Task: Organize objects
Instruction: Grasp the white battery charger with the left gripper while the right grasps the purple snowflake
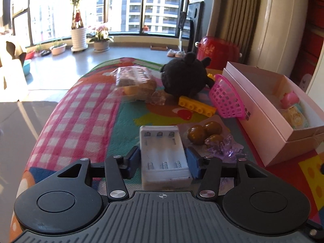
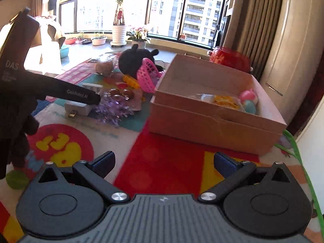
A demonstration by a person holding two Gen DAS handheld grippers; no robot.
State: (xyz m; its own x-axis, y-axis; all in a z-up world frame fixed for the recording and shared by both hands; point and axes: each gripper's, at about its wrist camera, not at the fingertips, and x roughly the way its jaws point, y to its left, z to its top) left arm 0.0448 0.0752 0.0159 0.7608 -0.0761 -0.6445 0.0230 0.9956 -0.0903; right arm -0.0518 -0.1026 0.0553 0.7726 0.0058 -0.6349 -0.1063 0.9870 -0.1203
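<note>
The left gripper (image 1: 163,158) is clamping a white battery charger (image 1: 164,154) between its blue pads (image 1: 192,162), the charger lying on the colourful mat (image 1: 85,109). Just right of it, brown candies (image 1: 204,132) are sitting on a purple wrapper (image 1: 226,147). Beyond are lying a yellow brick (image 1: 196,105), a tipped pink basket (image 1: 226,99) touching the pink box (image 1: 261,121), and a black plush toy (image 1: 186,77). The right gripper (image 2: 164,162) is hanging with its jaws spread wide and nothing between them, above the mat near the box (image 2: 212,121).
</note>
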